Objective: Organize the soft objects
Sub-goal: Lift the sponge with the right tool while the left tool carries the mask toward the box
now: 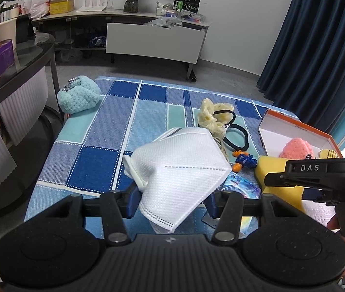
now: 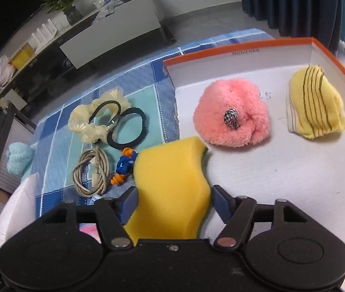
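Note:
My left gripper (image 1: 172,200) is shut on a white face mask (image 1: 179,168) and holds it above the blue checked cloth (image 1: 94,131). My right gripper (image 2: 173,203) is shut on a yellow sponge (image 2: 170,185) at the near left edge of the orange-rimmed white box (image 2: 294,170). A pink fluffy ball (image 2: 233,116) and a yellow striped sock (image 2: 316,104) lie in the box. On the cloth lie a cream scrunchie (image 2: 87,119), black hair bands (image 2: 128,129) and a light blue knitted piece (image 1: 78,95).
A coiled grey cable (image 2: 92,170) and blue-orange earplugs (image 2: 123,165) lie on the cloth left of the sponge. A dark glass-topped table (image 1: 14,73) stands at the left. A white low cabinet (image 1: 153,41) and dark blue curtains (image 1: 318,36) are behind.

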The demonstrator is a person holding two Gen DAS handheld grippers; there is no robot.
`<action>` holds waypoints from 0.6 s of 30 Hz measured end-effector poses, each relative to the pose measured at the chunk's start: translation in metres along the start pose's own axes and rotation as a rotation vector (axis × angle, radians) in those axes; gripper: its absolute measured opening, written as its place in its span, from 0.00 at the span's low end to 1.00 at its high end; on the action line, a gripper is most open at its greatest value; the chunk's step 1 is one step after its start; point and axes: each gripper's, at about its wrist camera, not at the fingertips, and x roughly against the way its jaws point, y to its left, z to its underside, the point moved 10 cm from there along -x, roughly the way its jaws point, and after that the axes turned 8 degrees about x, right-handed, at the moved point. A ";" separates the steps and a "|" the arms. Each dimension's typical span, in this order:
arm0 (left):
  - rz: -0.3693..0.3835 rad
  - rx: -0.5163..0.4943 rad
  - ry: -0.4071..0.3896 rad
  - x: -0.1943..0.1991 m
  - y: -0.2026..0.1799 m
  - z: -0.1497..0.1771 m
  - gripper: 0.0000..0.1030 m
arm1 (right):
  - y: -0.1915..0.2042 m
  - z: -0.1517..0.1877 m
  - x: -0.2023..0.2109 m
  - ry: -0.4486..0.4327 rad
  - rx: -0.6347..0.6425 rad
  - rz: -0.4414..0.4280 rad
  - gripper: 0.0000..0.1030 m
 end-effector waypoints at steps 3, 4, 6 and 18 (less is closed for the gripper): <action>-0.003 0.001 -0.006 0.003 0.001 -0.001 0.51 | -0.001 -0.001 0.007 -0.023 0.019 -0.002 0.73; -0.002 0.003 -0.008 0.003 0.001 -0.002 0.51 | -0.001 -0.002 0.011 -0.032 0.027 -0.001 0.73; 0.001 0.005 -0.011 0.005 0.000 -0.002 0.51 | -0.004 -0.002 0.021 -0.052 0.030 -0.003 0.73; 0.036 -0.015 -0.037 0.023 -0.024 -0.004 0.51 | -0.017 -0.011 0.092 -0.175 0.097 -0.017 0.73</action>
